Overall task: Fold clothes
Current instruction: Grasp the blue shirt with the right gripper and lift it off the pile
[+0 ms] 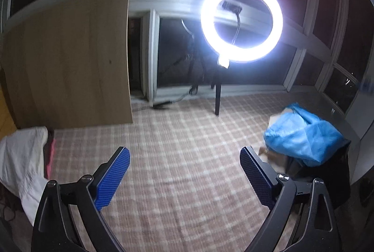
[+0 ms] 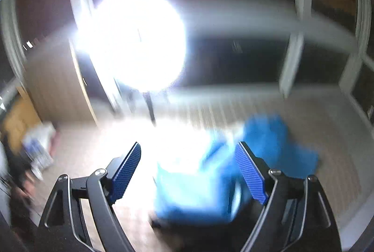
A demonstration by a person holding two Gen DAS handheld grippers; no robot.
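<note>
My left gripper is open above a checked cloth surface, with nothing between its blue pads. A crumpled blue garment lies to its right on a dark pile. White clothing with a pink item under it lies at the far left. In the blurred right wrist view, my right gripper is open just above the blue garment, which spreads below and behind its fingers. The white clothing shows as a smear at the left.
A bright ring light on a black stand stands at the back of the surface; its glare washes out the right wrist view. A wooden panel rises at the back left. Dark windows with white frames run behind.
</note>
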